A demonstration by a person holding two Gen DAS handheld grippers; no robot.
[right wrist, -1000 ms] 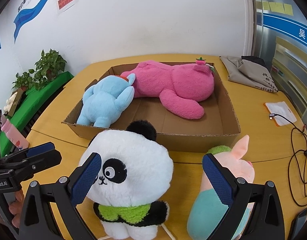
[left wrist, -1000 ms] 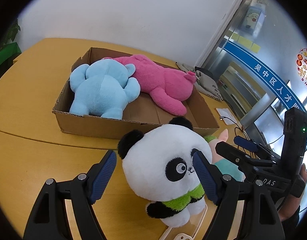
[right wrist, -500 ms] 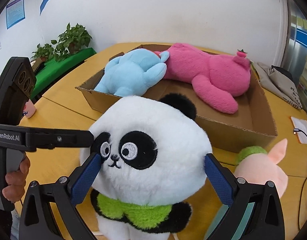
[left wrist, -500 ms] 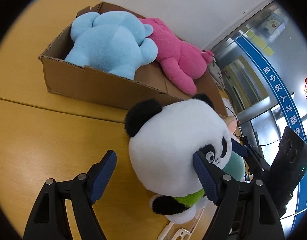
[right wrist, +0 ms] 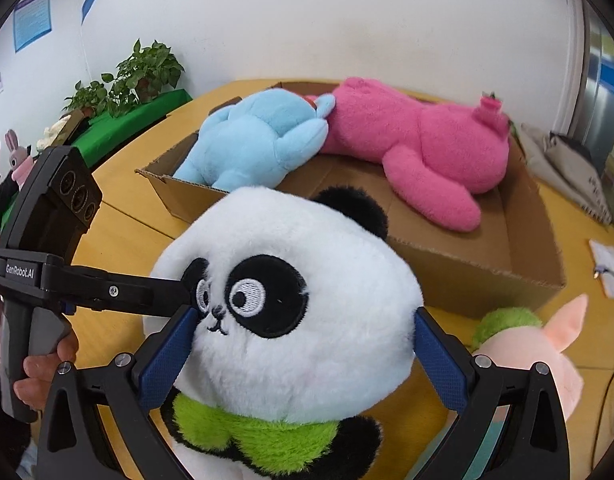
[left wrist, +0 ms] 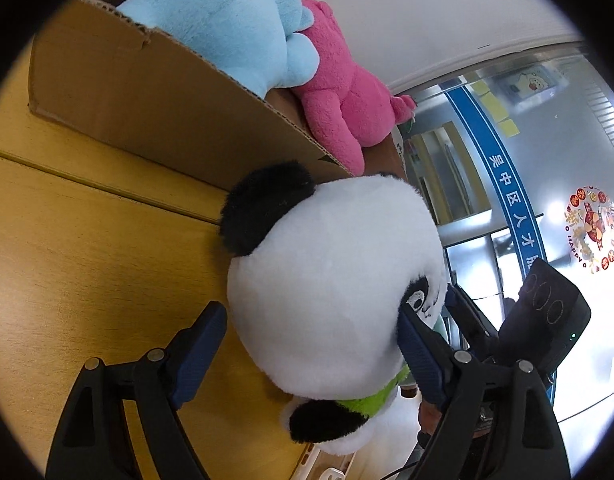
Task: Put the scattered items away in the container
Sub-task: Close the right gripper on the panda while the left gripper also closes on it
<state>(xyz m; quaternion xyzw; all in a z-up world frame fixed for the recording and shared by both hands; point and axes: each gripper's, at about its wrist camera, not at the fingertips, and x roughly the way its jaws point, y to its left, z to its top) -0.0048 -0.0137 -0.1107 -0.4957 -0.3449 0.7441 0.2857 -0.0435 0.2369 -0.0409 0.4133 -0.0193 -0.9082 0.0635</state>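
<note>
Panda: one white plush panda with black ears, black eye patches and a green collar (right wrist: 291, 320) is seen upright on the counter, just in front of the box's near wall; its head fills the space between both claws.
Right claw: the right claw (right wrist: 303, 344) is spread wide, its blue pads (right wrist: 169, 356) pressed against the two sides of the panda's head; whether the head is actually squeezed cannot be told.
Left claw: the left claw (left wrist: 307, 344) is also spread; its right-hand pad is touching the panda's face by the eye, while the left-hand pad is seen just clear of the fur.
Box: one open brown cardboard box (right wrist: 475, 268) is standing on the counter behind the panda.
Toys in box: two are counted, a light blue plush animal (right wrist: 259, 144) and a pink plush animal (right wrist: 423, 148), lying side by side and touching.
Toys outside box: two are counted, the panda and a peach plush with pointed ears and a green tuft (right wrist: 535, 352), lying just right of the panda.
Counter: one yellow wooden counter (left wrist: 87, 248) carries everything.
Change: compared with half a second earlier, both claws are seen closer in, and the panda's head looms larger in each view.
</note>
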